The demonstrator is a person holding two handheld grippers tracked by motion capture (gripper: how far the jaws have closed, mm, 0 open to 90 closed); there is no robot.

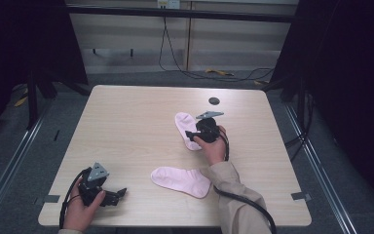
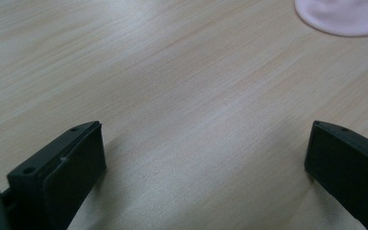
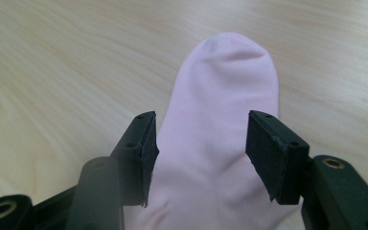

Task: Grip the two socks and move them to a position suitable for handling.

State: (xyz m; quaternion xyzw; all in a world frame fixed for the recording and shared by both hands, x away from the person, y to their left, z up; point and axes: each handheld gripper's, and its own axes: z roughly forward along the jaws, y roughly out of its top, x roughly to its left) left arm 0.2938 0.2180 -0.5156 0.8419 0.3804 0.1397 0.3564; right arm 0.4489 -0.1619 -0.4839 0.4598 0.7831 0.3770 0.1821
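Two pale pink socks lie flat on the light wood table [image 1: 126, 122]. The far sock [image 1: 184, 123] sits right of centre, and my right gripper [image 1: 191, 135] is over its near end. In the right gripper view that sock [image 3: 220, 96] runs away between the two black jaws, and my right gripper [image 3: 201, 117] is open astride it with its pads off the cloth. The near sock [image 1: 181, 181] lies by the right forearm. My left gripper [image 1: 119, 194] rests at the front left, held in a hand. My left gripper [image 2: 203, 129] is open wide over bare wood, with the near sock's edge [image 2: 345, 17] beyond.
A small round black disc [image 1: 214, 101] lies on the table behind the far sock. Black stands and dark curtains flank the table on both sides. Cables [image 1: 209, 73] trail over the grey floor behind it.
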